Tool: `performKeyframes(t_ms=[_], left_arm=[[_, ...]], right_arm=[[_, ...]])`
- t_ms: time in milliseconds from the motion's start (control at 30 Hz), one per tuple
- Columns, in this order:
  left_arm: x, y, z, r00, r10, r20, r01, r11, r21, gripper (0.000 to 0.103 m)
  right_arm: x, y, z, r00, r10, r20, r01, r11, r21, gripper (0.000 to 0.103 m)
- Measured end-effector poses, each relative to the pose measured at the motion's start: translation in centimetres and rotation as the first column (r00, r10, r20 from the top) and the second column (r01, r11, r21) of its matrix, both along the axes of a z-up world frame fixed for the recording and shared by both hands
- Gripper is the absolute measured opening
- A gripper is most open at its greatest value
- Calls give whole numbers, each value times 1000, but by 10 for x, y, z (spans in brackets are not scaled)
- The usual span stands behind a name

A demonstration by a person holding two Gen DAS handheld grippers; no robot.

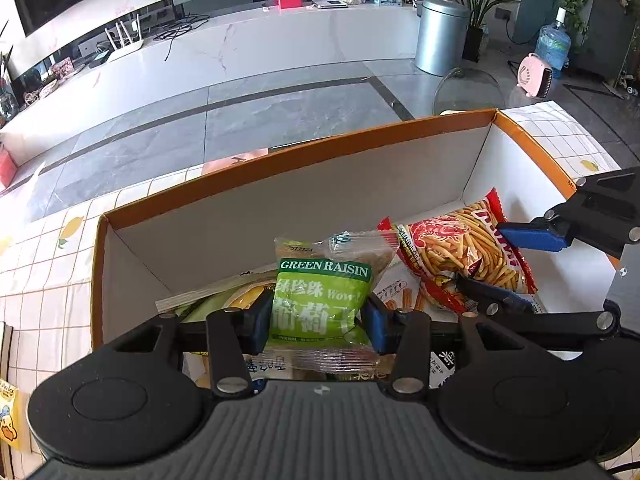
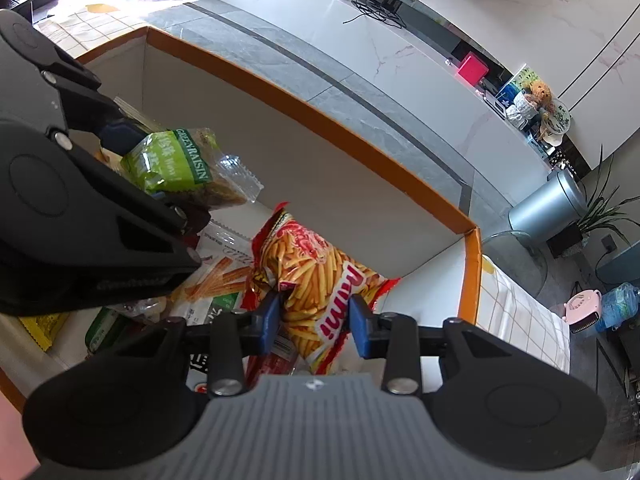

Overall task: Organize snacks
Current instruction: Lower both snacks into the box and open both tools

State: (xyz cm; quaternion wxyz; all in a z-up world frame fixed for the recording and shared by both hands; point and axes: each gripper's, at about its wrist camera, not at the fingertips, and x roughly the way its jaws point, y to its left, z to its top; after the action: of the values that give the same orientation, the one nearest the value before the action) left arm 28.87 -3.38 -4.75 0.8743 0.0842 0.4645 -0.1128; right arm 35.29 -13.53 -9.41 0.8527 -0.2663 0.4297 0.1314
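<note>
The left gripper [image 1: 316,320] has its blue pads pressed on either side of the green raisin packet [image 1: 320,300], jaws partly closed. The right gripper [image 2: 314,322] pinches the red snack bag [image 2: 320,280] (both over the orange-rimmed box [image 1: 280,156]).

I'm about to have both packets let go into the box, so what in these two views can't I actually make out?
- Box floor under the green raisin packet: left wrist view, hidden by the packet and the left gripper.
- Packets beneath the red stick-snack bag: right wrist view, covered by the bag and the right gripper; labels unreadable.
- Near wall of the box: both views, hidden behind the gripper bodies.
- Yellow duck pack: left wrist view, cut by the edge.
</note>
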Motion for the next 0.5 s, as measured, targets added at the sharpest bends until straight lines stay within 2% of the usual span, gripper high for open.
performKeyframes(t_ms=[233, 300, 400, 500], left_arm=[[0, -2, 1, 1000, -1, -3, 2, 1000, 26, 61], [-1, -2, 1, 1000, -1, -2, 1, 1000, 20, 71], [-2, 1, 4, 1000, 16, 0, -16, 1000, -5, 78], [-4, 4, 8, 999, 34, 1, -34, 999, -24, 86]], right_arm=[[4, -1, -1, 1000, -7, -4, 7, 1000, -15, 36], [2, -1, -1, 1000, -5, -2, 5, 1000, -18, 37], [0, 5, 0, 1000, -1, 4, 1, 1000, -26, 44], [-6, 7, 5, 1000, 5, 11, -5, 1000, -30, 63]])
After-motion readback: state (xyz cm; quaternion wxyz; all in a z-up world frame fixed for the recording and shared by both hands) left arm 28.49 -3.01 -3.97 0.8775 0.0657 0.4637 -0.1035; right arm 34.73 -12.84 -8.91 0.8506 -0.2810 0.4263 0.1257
